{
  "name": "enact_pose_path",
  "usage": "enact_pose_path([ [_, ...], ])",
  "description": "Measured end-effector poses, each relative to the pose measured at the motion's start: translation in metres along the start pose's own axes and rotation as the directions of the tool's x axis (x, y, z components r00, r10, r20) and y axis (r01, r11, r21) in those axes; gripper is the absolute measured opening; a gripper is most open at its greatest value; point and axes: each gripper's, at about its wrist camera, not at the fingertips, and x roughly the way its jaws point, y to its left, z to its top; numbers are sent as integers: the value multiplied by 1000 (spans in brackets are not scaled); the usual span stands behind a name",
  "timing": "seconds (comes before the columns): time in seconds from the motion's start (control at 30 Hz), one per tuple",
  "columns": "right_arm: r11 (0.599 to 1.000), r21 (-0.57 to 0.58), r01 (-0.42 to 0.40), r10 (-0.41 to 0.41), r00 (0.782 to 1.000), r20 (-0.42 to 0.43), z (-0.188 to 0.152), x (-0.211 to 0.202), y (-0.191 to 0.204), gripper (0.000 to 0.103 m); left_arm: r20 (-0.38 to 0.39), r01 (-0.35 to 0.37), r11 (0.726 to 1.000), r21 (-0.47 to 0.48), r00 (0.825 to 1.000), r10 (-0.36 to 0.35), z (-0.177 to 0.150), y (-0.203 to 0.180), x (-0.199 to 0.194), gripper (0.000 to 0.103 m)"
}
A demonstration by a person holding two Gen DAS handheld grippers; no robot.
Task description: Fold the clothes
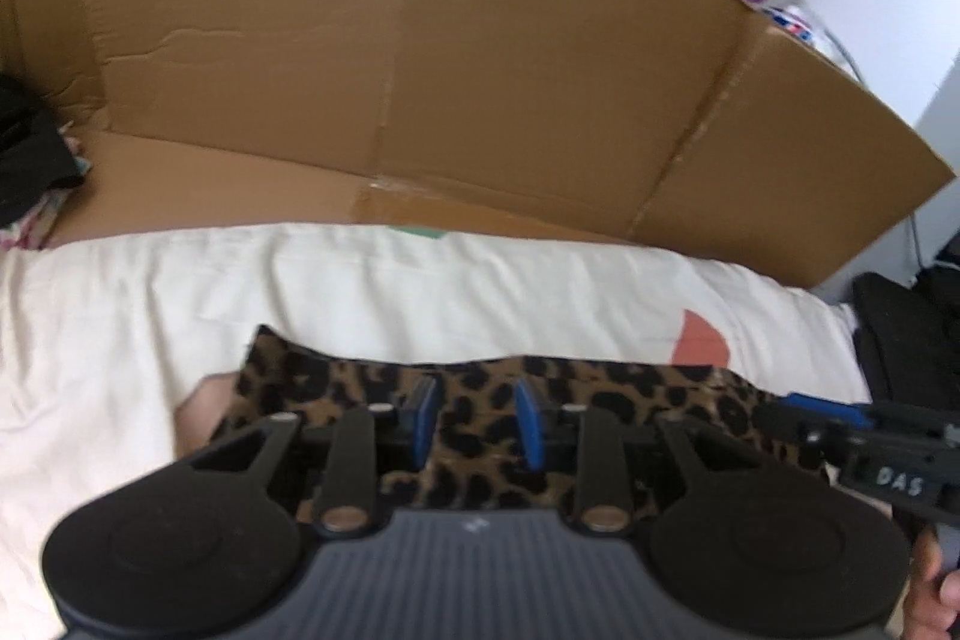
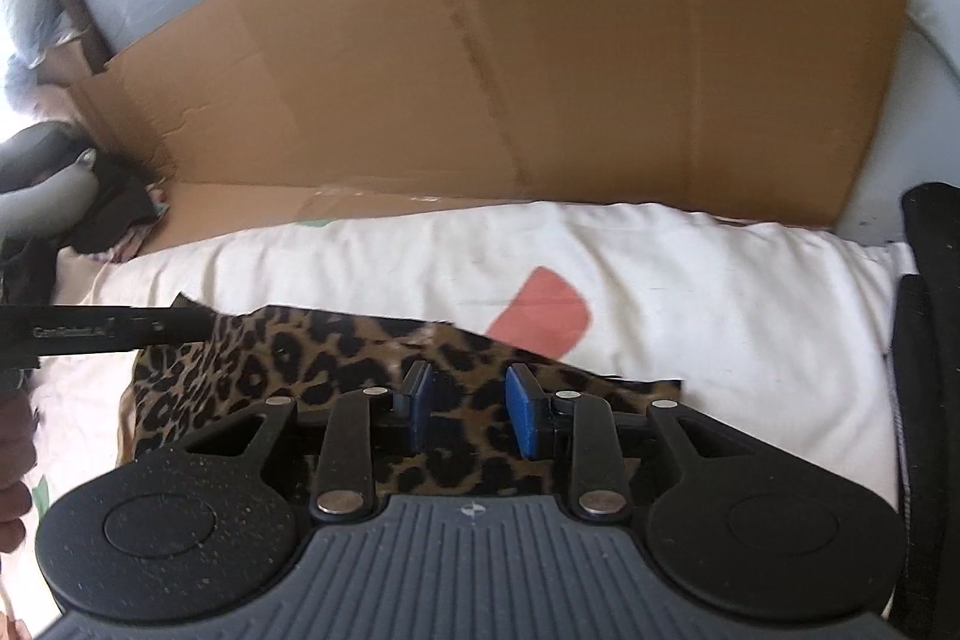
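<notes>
A leopard-print garment (image 1: 480, 400) lies flat on a cream bed sheet (image 1: 420, 280), spread across the lower middle of both views. My left gripper (image 1: 476, 421) hovers just over its middle, open, with blue pads apart and nothing between them. My right gripper (image 2: 469, 409) is open too, above the garment (image 2: 270, 364) near its right end. In the left wrist view the right gripper's body (image 1: 870, 442) shows at the right edge, low by the cloth's right end. The left gripper's black body (image 2: 102, 331) enters the right wrist view from the left, at the garment's far left corner.
A large flattened cardboard sheet (image 1: 450, 58) stands upright along the far side of the bed. Dark clothes (image 1: 30, 148) are heaped at the left. A black object (image 2: 930, 370) borders the bed at the right. A salmon patch (image 2: 543, 319) marks the sheet (image 2: 690, 280).
</notes>
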Motion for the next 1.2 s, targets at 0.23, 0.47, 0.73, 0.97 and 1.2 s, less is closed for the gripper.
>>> enact_pose_path([
  [0.23, 1000, -28, -4, 3, 1000, -15, 0, 11, 9, 32, -28, 32, 999, 39, 999, -31, -4, -16, 11, 25],
  [0.47, 997, -77, -10, 8, 1000, -25, 4, 23, 16, 21, -43, 32, 996, 80, 999, -29, -5, -23, 28, 25],
  [0.73, 995, -98, -1, -5, 998, -62, 1, 44, 16, 19, -45, 19, 995, 98, 999, -15, -13, -23, 45, 26],
  [0.97, 998, -69, -6, 2, 998, -63, -7, 48, 11, 20, -49, 47, 997, 63, 998, -44, -16, -15, 48, 26],
  [1.2, 996, -87, 2, -6, 999, -47, -2, 42, 16, 23, -35, 67, 998, 21, 997, -67, -4, -19, 30, 23],
])
